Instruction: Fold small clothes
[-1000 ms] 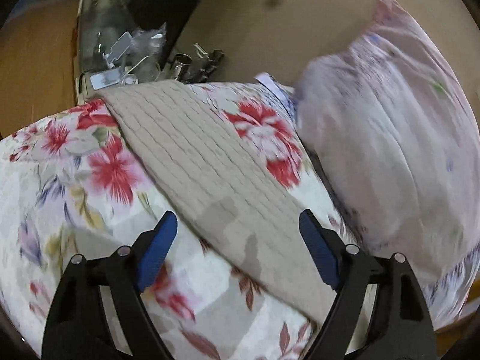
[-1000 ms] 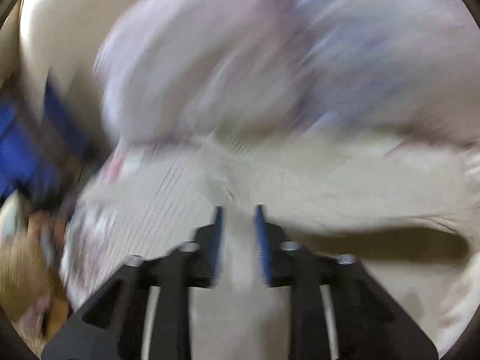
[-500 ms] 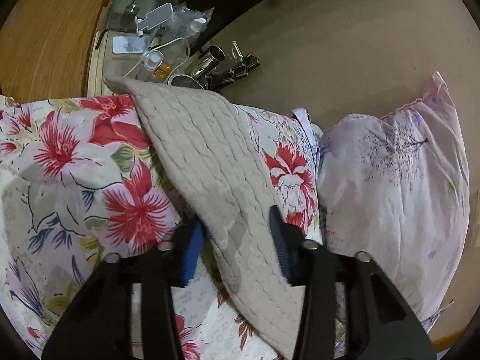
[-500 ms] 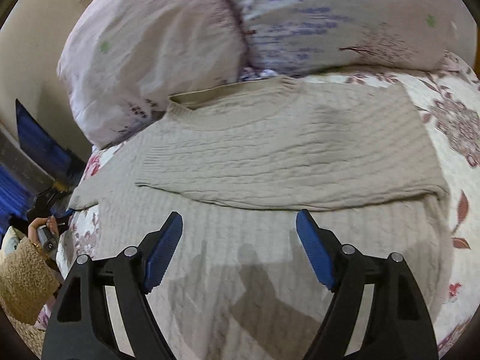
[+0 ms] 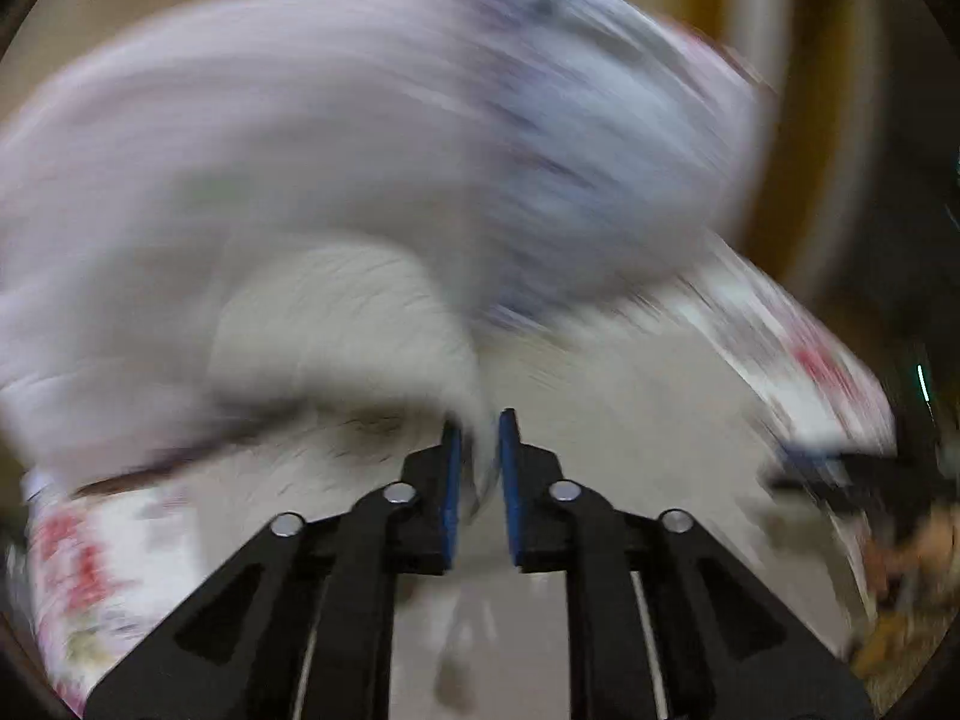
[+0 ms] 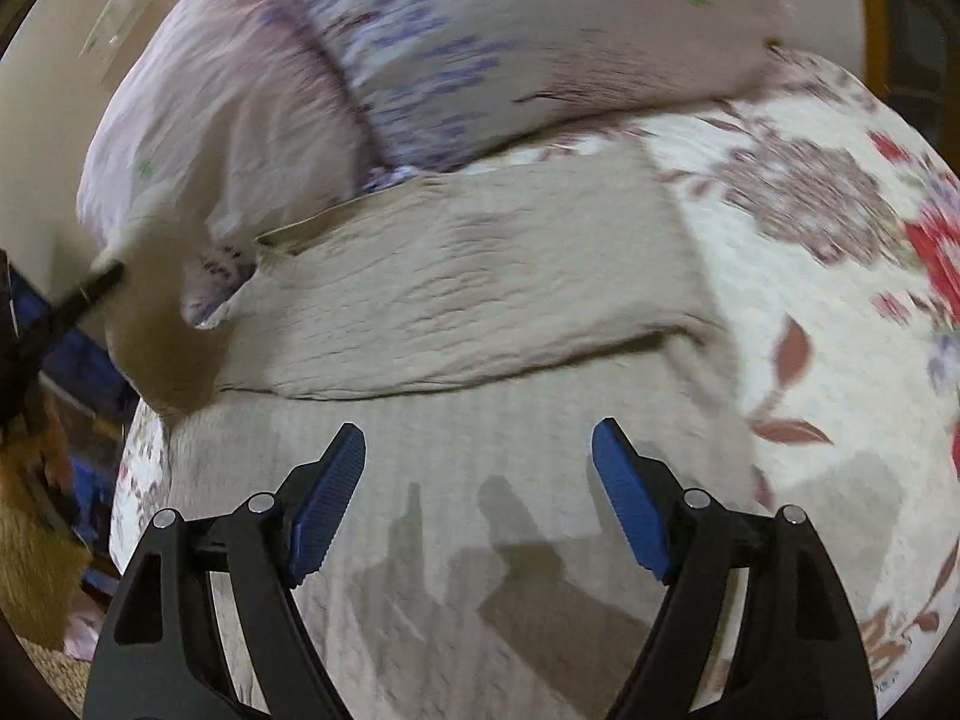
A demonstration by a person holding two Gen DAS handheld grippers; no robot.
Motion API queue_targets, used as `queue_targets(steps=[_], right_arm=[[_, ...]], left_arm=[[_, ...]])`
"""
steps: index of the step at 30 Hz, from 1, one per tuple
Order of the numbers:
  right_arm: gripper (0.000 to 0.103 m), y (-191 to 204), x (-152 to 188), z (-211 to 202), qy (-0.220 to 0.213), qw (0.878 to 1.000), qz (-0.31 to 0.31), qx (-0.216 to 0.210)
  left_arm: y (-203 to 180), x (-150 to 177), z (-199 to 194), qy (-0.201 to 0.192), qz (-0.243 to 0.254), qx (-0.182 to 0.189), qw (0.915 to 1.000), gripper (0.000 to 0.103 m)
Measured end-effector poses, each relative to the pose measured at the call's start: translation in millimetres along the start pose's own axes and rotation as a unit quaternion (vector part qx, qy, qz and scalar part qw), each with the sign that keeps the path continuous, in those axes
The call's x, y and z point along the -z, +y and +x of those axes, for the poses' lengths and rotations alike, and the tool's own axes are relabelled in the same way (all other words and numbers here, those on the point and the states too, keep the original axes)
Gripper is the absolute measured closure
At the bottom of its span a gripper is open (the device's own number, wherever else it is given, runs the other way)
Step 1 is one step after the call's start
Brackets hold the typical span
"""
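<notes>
— Bedspread [image 6: 828,312] first: floral, red and mauve blooms, filling the right wrist view, with a pale lilac pillow [image 6: 420,60] lying along its far edge.

— And the garment?

— Beige knit sweater [image 6: 480,276] lies spread on the bedspread, its neckline against the pillow, one part folded across the body. The left side is lifted off the bed.

— By which tool?

— Left gripper [image 5: 478,468], blue pads nearly together, pinching a fold of the sweater [image 5: 360,324]; that view is badly smeared.

— The other one?

— Right gripper [image 6: 478,450] hangs over the sweater's lower part, jaws spread wide, holding nothing.
</notes>
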State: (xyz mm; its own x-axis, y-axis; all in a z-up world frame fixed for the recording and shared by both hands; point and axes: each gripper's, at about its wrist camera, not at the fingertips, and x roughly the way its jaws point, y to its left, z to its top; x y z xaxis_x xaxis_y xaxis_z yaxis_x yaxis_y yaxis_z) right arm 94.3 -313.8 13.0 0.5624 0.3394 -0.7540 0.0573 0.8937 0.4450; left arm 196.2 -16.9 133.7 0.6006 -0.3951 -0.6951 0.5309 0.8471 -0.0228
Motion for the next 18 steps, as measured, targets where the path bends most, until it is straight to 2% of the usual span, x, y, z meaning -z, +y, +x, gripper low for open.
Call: queue_targets(steps=[2,4,6,8,10,11,13,16,18], right_arm=[[0.023,-9.0,3.5,-7.1,-0.005,1.0,0.011,0.0],[0.023,-18.1,6.0,-15.3,-0.011,1.0,0.023,0.0],[0.023,-25.8,2.7,-19.4,-0.018,0.999,0.04,-0.011],[0.027,-28.7,-7.7,-19.0,-0.024,0.998,0.056,-0.028],[0.031,-30.0,-24.4,-13.2,-0.03,0.994,0.085,-0.061],[0.032,-29.9,-33.7,-8.1,-0.032,0.992,0.098,-0.076],[0.035,-30.1,-58.9,12.6,-0.028,0.984,0.138,-0.109],[0.039,-36.2,-88.1,53.3,-0.01,0.97,0.211,-0.122],[0.042,-41.9,-98.5,75.8,-0.001,0.963,0.247,-0.105]], left_arm=[[-29.6,18.7,23.1,0.037,0.022,0.009,0.999,0.074],[-24.9,40.2,25.4,0.052,-0.006,0.009,0.9986,0.062],[1.6,62.3,14.6,0.053,-0.061,-0.009,0.9967,0.045],[26.7,85.5,-2.9,0.051,-0.122,-0.033,0.9907,0.041],[44.3,102.6,-16.5,0.051,-0.159,-0.053,0.9846,0.037],[55.2,116.9,-26.8,0.053,-0.185,-0.068,0.9789,0.035],[62.8,132.2,-35.7,0.055,-0.216,-0.075,0.972,0.034],[76.7,161.8,-48.8,0.065,-0.271,-0.077,0.9572,0.034],[83.4,176.8,-56.4,0.072,-0.303,-0.074,0.9475,0.033]])
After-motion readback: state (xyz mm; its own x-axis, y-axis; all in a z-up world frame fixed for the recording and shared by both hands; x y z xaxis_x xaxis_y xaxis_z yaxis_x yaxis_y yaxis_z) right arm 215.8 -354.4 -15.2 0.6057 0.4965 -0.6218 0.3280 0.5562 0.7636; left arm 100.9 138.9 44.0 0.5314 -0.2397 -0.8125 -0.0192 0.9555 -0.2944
